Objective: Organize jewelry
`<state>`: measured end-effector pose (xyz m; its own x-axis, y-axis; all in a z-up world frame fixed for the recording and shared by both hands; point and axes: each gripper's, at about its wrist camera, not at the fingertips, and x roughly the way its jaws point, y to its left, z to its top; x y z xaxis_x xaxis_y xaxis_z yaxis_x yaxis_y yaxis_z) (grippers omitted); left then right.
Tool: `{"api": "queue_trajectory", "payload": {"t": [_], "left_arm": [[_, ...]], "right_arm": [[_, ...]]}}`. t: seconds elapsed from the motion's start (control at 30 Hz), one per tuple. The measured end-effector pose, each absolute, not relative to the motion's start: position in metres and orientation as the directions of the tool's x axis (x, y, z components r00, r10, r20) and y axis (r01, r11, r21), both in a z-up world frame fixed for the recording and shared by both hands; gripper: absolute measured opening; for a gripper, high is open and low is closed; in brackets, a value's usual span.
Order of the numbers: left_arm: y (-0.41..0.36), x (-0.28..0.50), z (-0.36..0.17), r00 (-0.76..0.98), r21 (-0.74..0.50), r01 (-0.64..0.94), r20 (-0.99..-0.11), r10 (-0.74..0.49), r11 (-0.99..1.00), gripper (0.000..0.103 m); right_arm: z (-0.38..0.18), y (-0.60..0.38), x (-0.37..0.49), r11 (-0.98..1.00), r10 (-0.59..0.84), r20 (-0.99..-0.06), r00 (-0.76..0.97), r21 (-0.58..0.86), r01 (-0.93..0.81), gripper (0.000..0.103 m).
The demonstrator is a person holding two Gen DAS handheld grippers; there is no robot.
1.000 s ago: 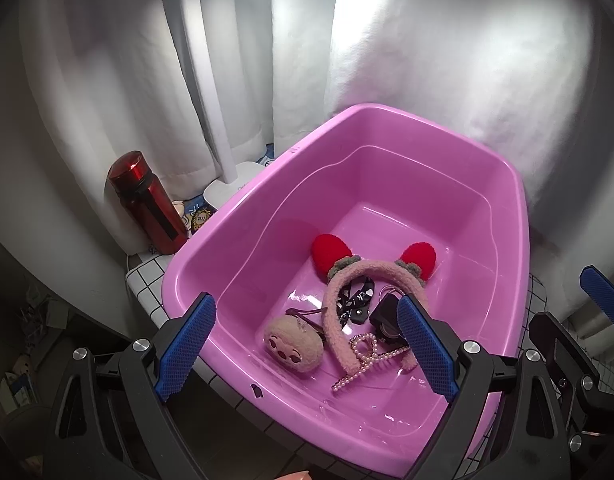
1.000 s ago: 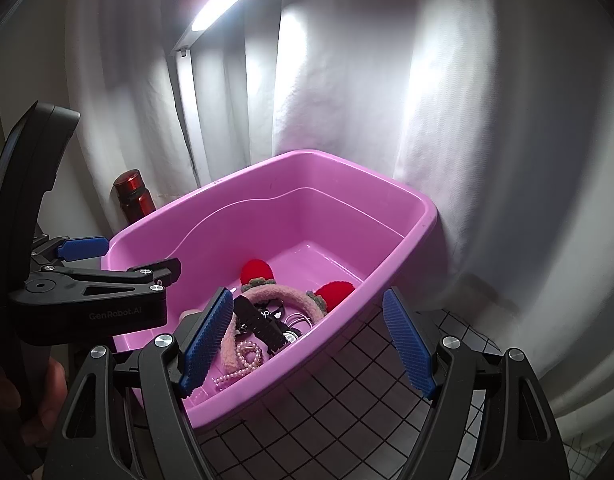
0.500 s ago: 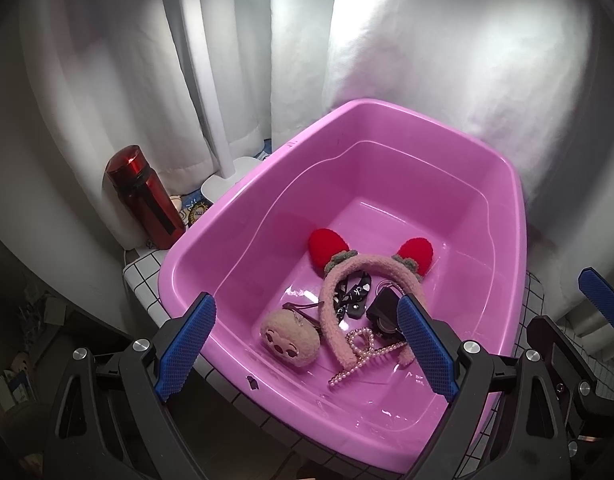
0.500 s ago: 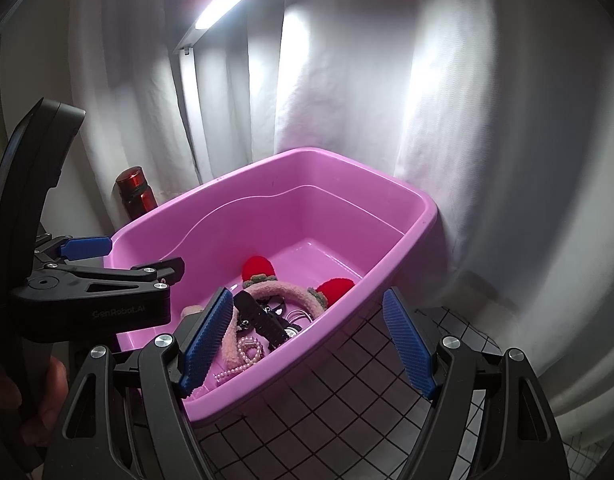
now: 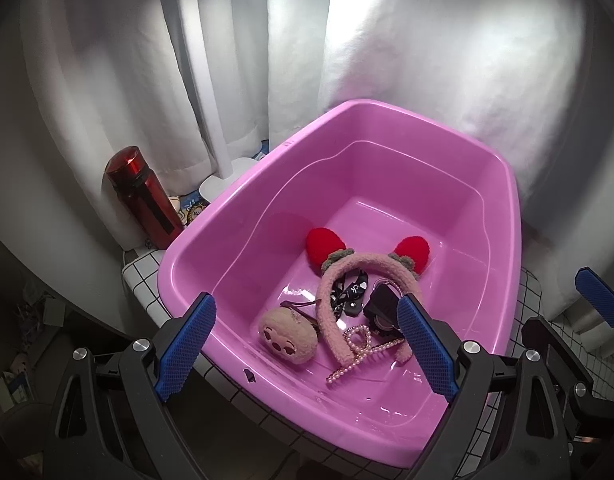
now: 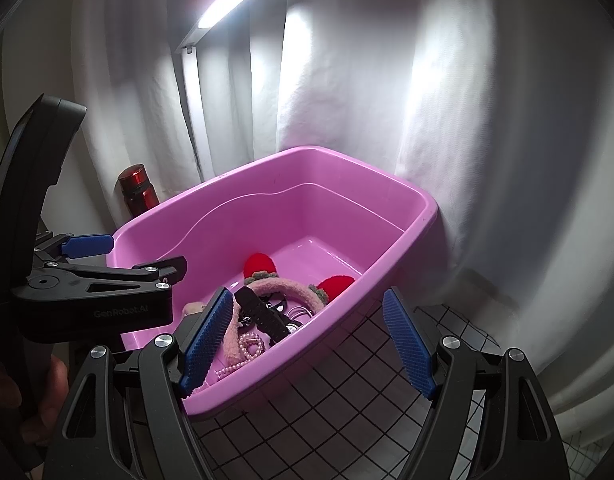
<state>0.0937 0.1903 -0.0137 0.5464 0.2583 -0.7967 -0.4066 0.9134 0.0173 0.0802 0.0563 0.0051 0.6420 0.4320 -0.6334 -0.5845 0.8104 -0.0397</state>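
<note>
A pink plastic tub (image 5: 503,216) (image 6: 419,216) holds the jewelry: a fuzzy pink headband with red ears (image 5: 371,264) (image 6: 283,286), a plush face clip (image 5: 289,340), a pearl piece (image 5: 361,350) (image 6: 247,344), a black bow clip (image 5: 349,290) and a black claw clip (image 5: 381,308) (image 6: 263,314). My left gripper (image 5: 307,350) is open and empty, held above the tub's near rim. My right gripper (image 6: 307,340) is open and empty, above the tub's right near corner.
A red bottle (image 5: 143,196) (image 6: 137,190) stands left of the tub by a white lamp post (image 5: 205,88). White curtains hang behind. The tub rests on a white tiled top (image 6: 347,396). The left gripper's body shows in the right wrist view (image 6: 99,292).
Both grippers have drawn back and up slightly; the tub and its contents look a little farther away. Nothing was gripped or moved.
</note>
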Motion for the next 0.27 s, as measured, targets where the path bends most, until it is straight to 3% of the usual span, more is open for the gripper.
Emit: {"api": "queue_trajectory", "payload": {"t": [0.27], "left_arm": [[0.1919,0.0920,-0.0148,0.540,0.003,-0.411,-0.805,0.246,0.912,0.091]], "right_arm": [[0.0042,0.0554,0.0788,0.810,0.433,-0.633,0.642,-0.039,-0.585,0.074]]}}
